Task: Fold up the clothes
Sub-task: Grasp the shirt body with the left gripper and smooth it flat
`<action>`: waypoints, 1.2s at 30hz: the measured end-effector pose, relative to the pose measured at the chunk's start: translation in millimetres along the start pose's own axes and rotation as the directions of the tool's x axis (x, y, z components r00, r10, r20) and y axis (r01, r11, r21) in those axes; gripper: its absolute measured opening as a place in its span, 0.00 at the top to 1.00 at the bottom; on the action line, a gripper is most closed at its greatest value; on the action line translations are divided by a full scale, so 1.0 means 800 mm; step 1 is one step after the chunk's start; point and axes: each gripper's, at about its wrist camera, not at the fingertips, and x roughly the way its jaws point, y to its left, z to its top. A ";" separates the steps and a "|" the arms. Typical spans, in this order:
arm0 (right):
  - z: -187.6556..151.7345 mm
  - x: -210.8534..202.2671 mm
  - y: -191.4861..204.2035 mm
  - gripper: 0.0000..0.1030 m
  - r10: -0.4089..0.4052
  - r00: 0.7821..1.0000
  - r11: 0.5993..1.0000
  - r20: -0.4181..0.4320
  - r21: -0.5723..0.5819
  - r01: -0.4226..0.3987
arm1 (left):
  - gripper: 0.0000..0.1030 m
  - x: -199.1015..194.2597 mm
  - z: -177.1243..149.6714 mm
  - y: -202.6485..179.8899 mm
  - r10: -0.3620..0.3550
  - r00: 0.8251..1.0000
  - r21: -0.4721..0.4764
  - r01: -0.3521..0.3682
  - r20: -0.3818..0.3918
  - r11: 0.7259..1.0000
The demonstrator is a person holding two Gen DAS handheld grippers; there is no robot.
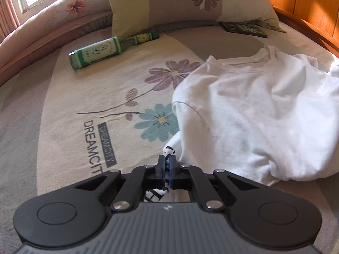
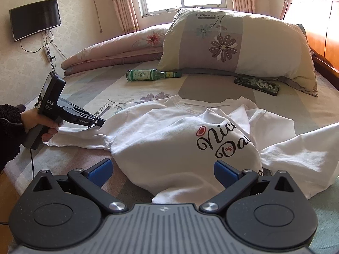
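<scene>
The left gripper (image 1: pixel 167 165) pinches the "Nice Day" T-shirt (image 2: pixel 169 139) sleeve; the right gripper (image 2: pixel 163 170) gapes beside that print.

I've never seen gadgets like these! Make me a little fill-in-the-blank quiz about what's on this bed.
1. The left gripper is pinching a white ____.
2. The right gripper has its jaws ____.
3. Near the pillow a green ____ lies on its side.
4. On the wall hangs a dark ____.

Missing words: T-shirt; open; bottle; TV screen.
</scene>
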 end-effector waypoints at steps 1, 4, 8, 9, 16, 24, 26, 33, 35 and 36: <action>0.001 -0.001 -0.001 0.00 0.000 1.000 1.000 0.006 0.002 0.000 | 0.99 0.003 0.004 0.008 0.016 1.000 -0.012 -0.016 0.000 1.000; 0.002 -0.003 -0.003 0.00 -0.006 1.000 1.000 0.019 0.013 0.006 | 0.99 0.011 0.017 0.032 0.065 0.998 -0.047 -0.065 -0.002 0.997; 0.004 -0.003 -0.007 0.00 -0.023 0.999 0.999 0.027 0.026 0.022 | 0.99 0.027 0.032 0.044 0.122 0.992 -0.052 -0.122 -0.013 0.991; 0.004 -0.004 -0.009 0.00 -0.029 0.999 0.999 0.029 0.029 0.028 | 0.99 0.032 0.034 0.047 0.138 0.990 -0.051 -0.139 -0.019 0.989; 0.003 -0.009 -0.023 0.00 -0.051 0.998 0.997 0.034 0.052 0.050 | 0.90 0.028 0.025 0.074 0.098 0.995 -0.157 -0.099 -0.017 0.983; 0.000 -0.007 -0.022 0.00 -0.026 0.999 0.998 0.036 0.064 0.023 | 0.86 -0.036 -0.019 0.115 0.119 0.993 -0.167 -0.116 0.004 0.979; 0.000 -0.009 -0.019 0.00 -0.022 0.999 0.998 0.039 0.054 0.020 | 0.86 -0.046 -0.039 0.124 0.121 0.993 -0.165 -0.121 -0.015 0.979; 0.000 -0.017 -0.012 0.00 -0.015 0.999 0.999 0.040 0.051 0.013 | 0.74 -0.059 -0.112 0.134 0.110 0.990 -0.168 -0.123 -0.085 0.978; 0.000 -0.019 -0.007 0.00 -0.016 0.999 0.999 0.038 0.039 0.014 | 0.71 -0.065 -0.121 0.131 0.113 0.992 -0.163 -0.121 -0.059 0.979; 0.000 -0.020 -0.004 0.00 -0.016 0.999 0.999 0.038 0.031 0.015 | 0.70 -0.068 -0.123 0.131 0.112 0.992 -0.161 -0.120 -0.054 0.980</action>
